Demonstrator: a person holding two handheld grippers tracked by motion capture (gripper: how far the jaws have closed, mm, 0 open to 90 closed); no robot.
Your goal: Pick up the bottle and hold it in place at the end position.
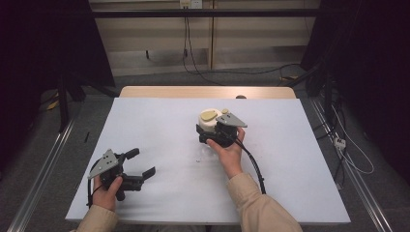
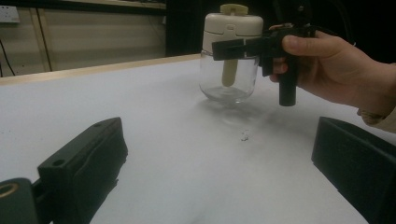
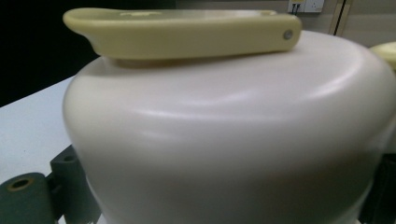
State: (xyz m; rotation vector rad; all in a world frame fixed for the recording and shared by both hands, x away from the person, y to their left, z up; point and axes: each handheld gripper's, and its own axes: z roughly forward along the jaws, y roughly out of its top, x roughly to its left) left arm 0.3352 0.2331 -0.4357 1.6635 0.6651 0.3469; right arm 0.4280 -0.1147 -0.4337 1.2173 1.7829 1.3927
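The jar [image 2: 229, 79] is showing clear, glossy glass under a smooth, cream plastic lid [image 3: 233, 130] that is catching soft highlights. The counter [image 1: 159, 125] is looking matt white; the left gripper [image 2: 224, 154] is looking matt black plastic.

Grey floor [image 1: 159, 79], beige wall [image 1: 154, 34], black curtains [image 1: 43, 43].

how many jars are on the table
1. A clear glass jar with a cream lid stands right of the table's centre, the right gripper closed around it just under the lid. No other jar is visible.
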